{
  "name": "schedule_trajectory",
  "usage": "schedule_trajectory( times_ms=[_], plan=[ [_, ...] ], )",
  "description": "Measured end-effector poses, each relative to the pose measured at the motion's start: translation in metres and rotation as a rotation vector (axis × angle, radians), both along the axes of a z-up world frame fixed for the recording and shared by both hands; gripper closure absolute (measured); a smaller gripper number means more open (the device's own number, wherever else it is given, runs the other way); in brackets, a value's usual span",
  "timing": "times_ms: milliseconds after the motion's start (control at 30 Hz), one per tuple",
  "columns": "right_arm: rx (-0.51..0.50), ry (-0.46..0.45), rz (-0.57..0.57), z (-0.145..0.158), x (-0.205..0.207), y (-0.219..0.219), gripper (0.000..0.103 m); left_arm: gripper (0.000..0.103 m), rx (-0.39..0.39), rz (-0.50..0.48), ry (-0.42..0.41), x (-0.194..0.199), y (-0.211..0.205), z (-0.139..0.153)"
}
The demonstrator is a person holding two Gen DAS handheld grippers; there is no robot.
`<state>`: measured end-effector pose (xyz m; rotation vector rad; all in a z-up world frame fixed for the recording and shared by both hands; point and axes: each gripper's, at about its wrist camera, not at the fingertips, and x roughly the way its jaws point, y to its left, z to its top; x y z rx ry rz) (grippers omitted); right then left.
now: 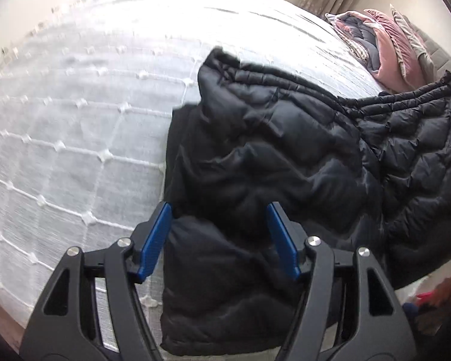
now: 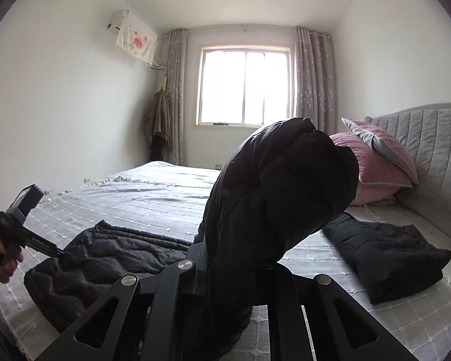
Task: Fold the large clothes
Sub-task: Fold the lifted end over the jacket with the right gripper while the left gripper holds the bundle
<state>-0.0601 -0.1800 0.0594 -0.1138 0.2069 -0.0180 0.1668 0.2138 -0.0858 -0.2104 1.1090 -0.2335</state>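
On bed [image 1: 75, 126], gripper [image 2: 234, 258] clamping jacket [image 2: 285, 186]

left claw [image 1: 219, 237] points steeply down, blue pads [image 1: 153, 240] spread wide apart; right claw [image 2: 225, 258], nearly level, is clamped tight.

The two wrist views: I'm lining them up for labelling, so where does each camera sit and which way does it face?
Left wrist: on the left gripper, angled down at the black puffer jacket on the white bedspread; its blue-padded jaws show.
Right wrist: on the right gripper, facing near level across the bed to the window; its jaws, shut on jacket cloth, show, plus the hand holding the left gripper.
Shared: jacket, bed, pink pillows.
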Motion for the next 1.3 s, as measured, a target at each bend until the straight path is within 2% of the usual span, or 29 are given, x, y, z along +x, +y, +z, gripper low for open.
schedule_trajectory(
  times_ms=[67, 167, 200, 233, 433, 533, 667, 800, 833, 867, 933, 967, 1033, 1133, 1233, 1300],
  plan=[
    [-0.038, -0.002, -0.002, 0.0, 0.001, 0.01, 0.091, 0.041, -0.051, -0.029, 0.004, -0.005, 0.003, 0.002],
    [-0.061, -0.001, 0.016, 0.005, 0.004, 0.026, 0.091, 0.045, -0.053, -0.044, -0.002, -0.009, 0.002, 0.006],
    [-0.074, -0.001, 0.033, 0.007, 0.005, 0.036, 0.091, 0.05, -0.057, -0.055, -0.002, -0.011, -0.001, 0.006],
    [-0.092, -0.002, 0.05, 0.007, 0.005, 0.047, 0.09, 0.055, -0.064, -0.061, 0.001, -0.012, -0.006, 0.005],
    [-0.182, 0.036, 0.197, -0.016, 0.014, 0.13, 0.09, 0.058, -0.145, -0.043, 0.013, -0.01, -0.005, 0.012],
    [-0.221, 0.121, 0.297, -0.043, 0.027, 0.168, 0.087, 0.058, -0.222, -0.029, 0.034, -0.009, 0.009, 0.007],
    [-0.178, 0.267, 0.371, -0.087, 0.049, 0.192, 0.084, 0.058, -0.281, -0.007, 0.053, -0.009, 0.023, 0.005],
    [-0.295, 0.278, 0.382, -0.109, 0.044, 0.209, 0.068, 0.058, -0.292, 0.008, 0.05, -0.015, 0.041, 0.009],
    [-0.329, 0.285, 0.395, -0.111, 0.041, 0.212, 0.059, 0.058, -0.301, 0.018, 0.043, -0.017, 0.048, 0.011],
    [-0.349, 0.299, 0.419, -0.11, 0.038, 0.214, 0.045, 0.058, -0.315, 0.031, 0.037, -0.017, 0.053, 0.014],
    [-0.354, 0.32, 0.474, -0.1, 0.026, 0.212, 0.036, 0.058, -0.346, 0.052, 0.029, -0.019, 0.061, 0.018],
    [-0.353, 0.316, 0.493, -0.094, 0.02, 0.209, 0.036, 0.058, -0.351, 0.06, 0.023, -0.02, 0.062, 0.02],
    [-0.316, 0.311, 0.573, -0.074, 0.003, 0.2, 0.036, 0.058, -0.344, 0.074, 0.003, -0.026, 0.063, 0.027],
    [-0.166, 0.302, 0.686, -0.039, -0.01, 0.168, 0.036, 0.057, -0.336, 0.074, -0.08, -0.039, 0.062, 0.049],
    [0.004, 0.304, 0.663, -0.016, 0.0, 0.125, 0.036, 0.055, -0.351, 0.098, -0.169, -0.046, 0.058, 0.067],
    [0.115, 0.324, 0.592, -0.014, 0.023, 0.095, 0.037, 0.051, -0.387, 0.064, -0.203, -0.049, 0.05, 0.077]
  ],
)
